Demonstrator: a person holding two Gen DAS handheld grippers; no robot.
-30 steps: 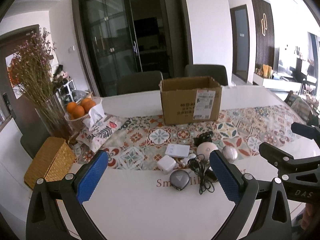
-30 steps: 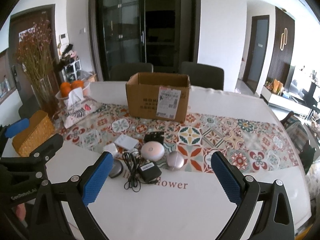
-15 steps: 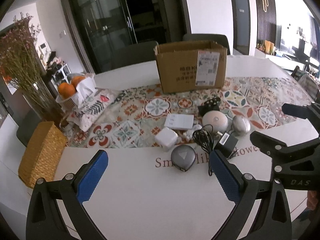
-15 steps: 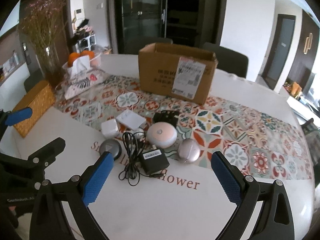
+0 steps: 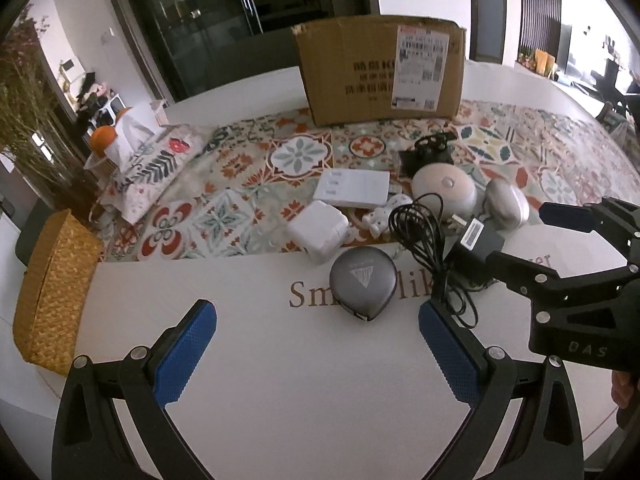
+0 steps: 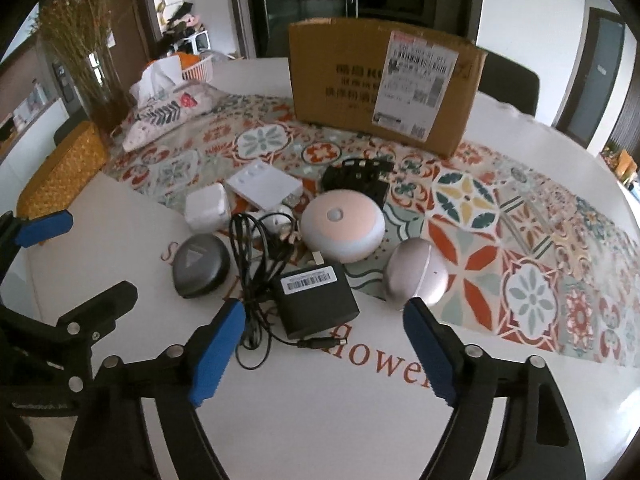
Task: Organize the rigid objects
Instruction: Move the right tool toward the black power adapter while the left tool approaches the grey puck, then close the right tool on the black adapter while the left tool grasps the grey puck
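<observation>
Right wrist view: right claw [image 6: 324, 344], narrowing, unclenched above boxy matte-black adapter [image 6: 316, 300]; left claw [image 5: 318, 354] released.

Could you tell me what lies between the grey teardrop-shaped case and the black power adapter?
In the right wrist view, a coiled black cable lies between the grey teardrop-shaped case and the black power adapter.

Wicker basket [image 5: 56, 288] (beside dried flowers [image 6: 80, 36])
</observation>
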